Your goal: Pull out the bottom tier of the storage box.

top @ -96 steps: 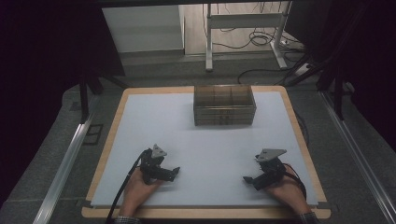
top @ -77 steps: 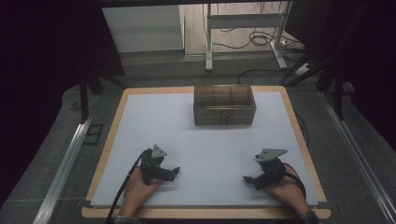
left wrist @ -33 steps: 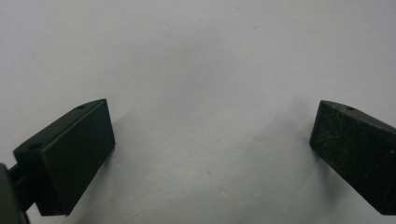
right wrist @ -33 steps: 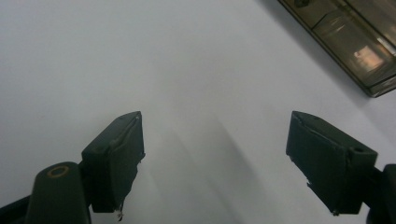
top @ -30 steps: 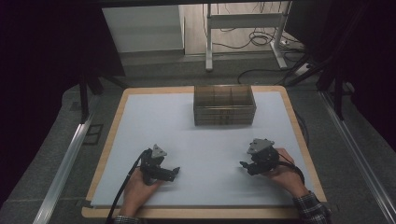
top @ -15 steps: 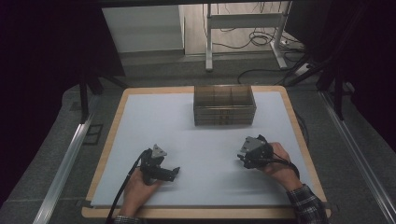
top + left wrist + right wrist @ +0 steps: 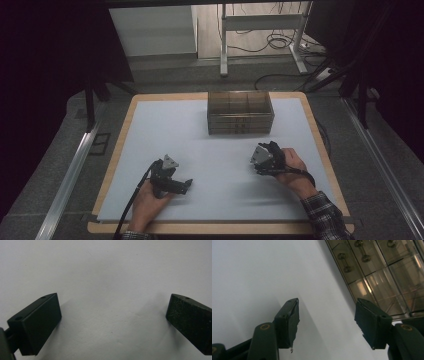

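Resting near the front edge of the table (image 7: 150, 115), left of its middle, the left gripper (image 7: 186, 184) is lying in the person's left hand (image 7: 147, 200); its jaws are standing wide apart over the bare white surface, with nothing between them. Further right, the right gripper (image 7: 256, 161) is pointing toward the brown transparent drawer box (image 7: 240, 113), which is standing at the middle of the back edge. Its jaws have just been closing and are standing half spread, gripping nothing. The box is near them but apart.
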Demonstrator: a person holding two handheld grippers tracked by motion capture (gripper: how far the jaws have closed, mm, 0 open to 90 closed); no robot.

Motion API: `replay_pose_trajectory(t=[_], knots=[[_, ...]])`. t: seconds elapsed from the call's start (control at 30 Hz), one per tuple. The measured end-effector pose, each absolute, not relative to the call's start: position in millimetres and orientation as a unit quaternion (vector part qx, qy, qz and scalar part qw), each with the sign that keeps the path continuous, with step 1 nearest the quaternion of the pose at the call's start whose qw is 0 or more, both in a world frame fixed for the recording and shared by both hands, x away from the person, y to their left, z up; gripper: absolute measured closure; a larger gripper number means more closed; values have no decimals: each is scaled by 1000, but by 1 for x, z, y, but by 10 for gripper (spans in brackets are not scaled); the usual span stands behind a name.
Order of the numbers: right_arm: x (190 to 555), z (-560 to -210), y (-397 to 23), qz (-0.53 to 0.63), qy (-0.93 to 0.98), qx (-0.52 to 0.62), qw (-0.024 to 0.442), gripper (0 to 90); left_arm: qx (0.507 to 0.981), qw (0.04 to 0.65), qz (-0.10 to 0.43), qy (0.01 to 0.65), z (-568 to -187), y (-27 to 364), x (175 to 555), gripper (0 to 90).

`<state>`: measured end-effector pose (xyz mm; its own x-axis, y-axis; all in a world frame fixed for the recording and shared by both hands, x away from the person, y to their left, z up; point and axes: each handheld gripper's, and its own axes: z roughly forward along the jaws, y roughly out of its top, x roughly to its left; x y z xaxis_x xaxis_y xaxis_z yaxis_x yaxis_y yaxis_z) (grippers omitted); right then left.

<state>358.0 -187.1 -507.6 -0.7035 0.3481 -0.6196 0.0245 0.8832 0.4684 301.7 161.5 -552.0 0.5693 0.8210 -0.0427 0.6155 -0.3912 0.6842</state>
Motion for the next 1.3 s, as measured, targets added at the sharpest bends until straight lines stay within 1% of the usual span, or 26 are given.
replay_pose_trajectory(t=[0.03,0.17,0.2,0.37,0.53,0.67,1.13,1.3], knots=[[359,-509,-185,211,895,96,382,382,820,336,153,438,-552,162,302,0],[361,-509,-182,204,892,87,394,405,820,335,153,438,-552,162,302,0],[363,-510,-180,196,890,80,403,422,820,335,153,438,-552,162,302,0],[365,-512,-174,178,883,63,429,432,820,335,153,438,-552,162,302,0],[370,-515,-169,164,880,55,442,445,820,335,153,438,-552,162,302,0],[375,-518,-164,147,871,38,467,454,820,335,153,438,-552,162,302,0],[390,-533,-145,102,858,-2,503,493,820,336,153,438,-552,162,302,0],[398,-541,-135,86,852,-26,516,535,820,336,153,438,-552,162,302,0]])
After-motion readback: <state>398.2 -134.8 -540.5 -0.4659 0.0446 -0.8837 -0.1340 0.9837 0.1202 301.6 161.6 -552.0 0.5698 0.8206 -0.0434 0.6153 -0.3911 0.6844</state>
